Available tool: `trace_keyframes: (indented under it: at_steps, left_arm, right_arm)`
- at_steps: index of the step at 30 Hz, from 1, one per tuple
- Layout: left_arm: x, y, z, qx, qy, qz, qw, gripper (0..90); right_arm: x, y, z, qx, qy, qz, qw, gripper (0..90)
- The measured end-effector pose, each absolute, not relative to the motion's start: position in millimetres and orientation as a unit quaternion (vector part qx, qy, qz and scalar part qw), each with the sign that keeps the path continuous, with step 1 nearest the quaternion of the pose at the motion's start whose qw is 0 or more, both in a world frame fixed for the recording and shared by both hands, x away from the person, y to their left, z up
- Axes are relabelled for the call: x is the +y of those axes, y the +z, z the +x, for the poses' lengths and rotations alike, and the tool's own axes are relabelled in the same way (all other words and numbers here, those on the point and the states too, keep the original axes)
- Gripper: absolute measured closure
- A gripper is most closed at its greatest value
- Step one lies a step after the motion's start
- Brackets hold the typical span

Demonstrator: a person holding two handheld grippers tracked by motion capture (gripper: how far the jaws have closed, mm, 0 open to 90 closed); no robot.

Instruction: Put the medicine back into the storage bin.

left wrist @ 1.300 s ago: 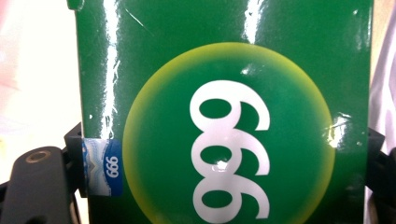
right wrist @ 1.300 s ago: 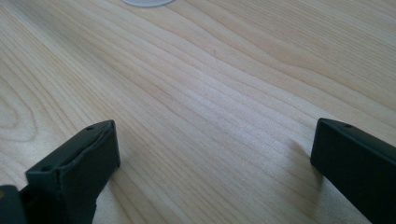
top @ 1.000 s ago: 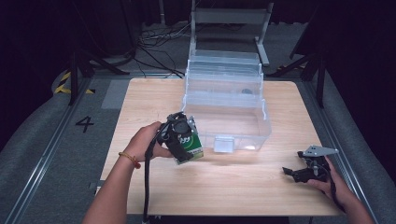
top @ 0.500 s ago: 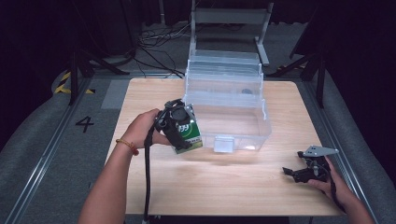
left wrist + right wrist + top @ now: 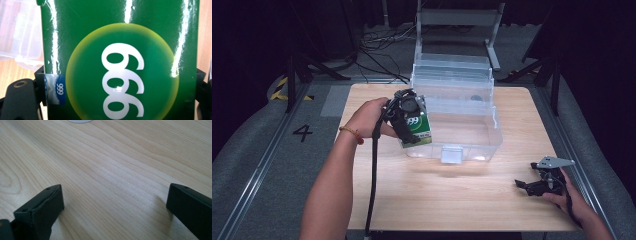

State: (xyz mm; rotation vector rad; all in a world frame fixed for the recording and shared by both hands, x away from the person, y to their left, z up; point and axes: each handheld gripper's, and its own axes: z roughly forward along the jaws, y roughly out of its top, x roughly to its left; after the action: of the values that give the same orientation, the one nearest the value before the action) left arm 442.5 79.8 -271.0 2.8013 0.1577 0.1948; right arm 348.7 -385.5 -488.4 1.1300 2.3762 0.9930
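The left gripper [image 5: 411, 120] is clamped on a green box [image 5: 418, 129] printed with white numerals; in the left gripper view the box [image 5: 120, 60] sits between the two black jaws, which bear on its sides. The box is held clear of the table [image 5: 452, 200], at the near left corner of the clear plastic bin [image 5: 462, 112], level with its rim and not yet over the opening as far as the high view shows.

The right gripper [image 5: 539, 186] rests low at the table's near right edge, well apart from the bin. Its jaws stand wide apart with nothing between them, bare wood showing in the gap [image 5: 112, 202].

Assessment: the pick-up appears complete and the grip looks secure. Remaining, in my judgement: carry the box over the bin wall, lower it inside and release it. The bin appears largely empty; a small dark item at its far side cannot be identified.
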Motion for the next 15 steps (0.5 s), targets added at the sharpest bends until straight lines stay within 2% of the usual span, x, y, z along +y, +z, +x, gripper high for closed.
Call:
trace_keyframes:
  at_steps: [7,15]
  left_arm:
    - [74.8,-270.4,450.8,0.047,0.080,0.984,0.155,16.5]
    - [73.8,-277.8,470.2,0.037,0.062,0.985,0.158,16.5]
  right_arm:
    - [-385.7,-488.3,348.1,0.834,0.348,0.396,0.164,1.4]
    - [-385.7,-488.3,347.9,0.834,0.348,0.397,0.164,1.3]
